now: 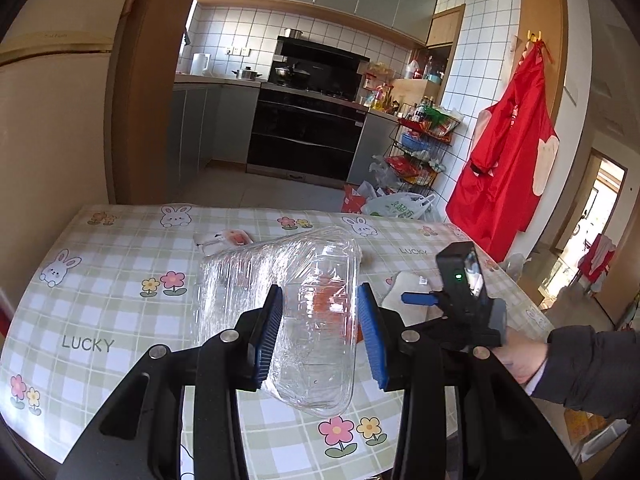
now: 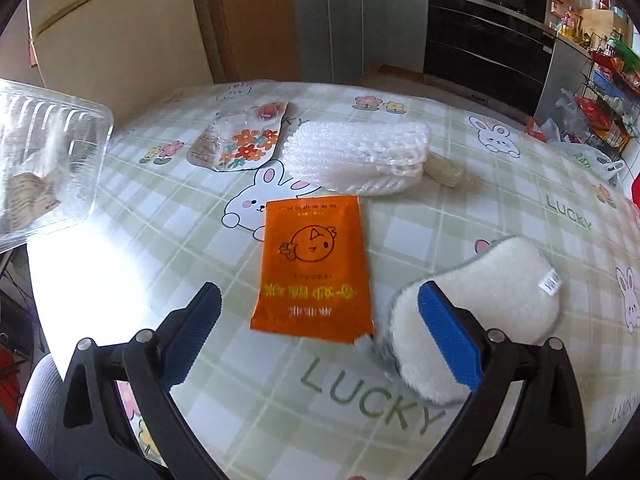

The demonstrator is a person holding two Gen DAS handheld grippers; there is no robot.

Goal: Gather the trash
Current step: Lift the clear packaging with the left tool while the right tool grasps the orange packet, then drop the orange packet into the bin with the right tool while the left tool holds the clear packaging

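Note:
My left gripper (image 1: pixel 320 300) is shut on a clear plastic clamshell box (image 1: pixel 316 364), held tilted above the table (image 1: pixel 100 312). The same box (image 2: pixel 44 160) shows at the left edge of the right wrist view. My right gripper (image 2: pixel 320 296) stands open over an orange sachet (image 2: pixel 316 264) lying flat on the cloth, its fingers apart from it. Beyond the sachet lie a white foam net (image 2: pixel 360 156) and a flowered blister pack (image 2: pixel 240 140). A white fluffy pad (image 2: pixel 480 300) sits under the right finger (image 2: pixel 448 336).
A small beige scrap (image 2: pixel 446 170) lies beside the foam net. A sleeve and hand (image 1: pixel 560 364) hold the other tool at the right. Past the table are plastic bags (image 1: pixel 396 204) on the floor, a wire rack (image 1: pixel 420 148) and a red apron (image 1: pixel 508 152).

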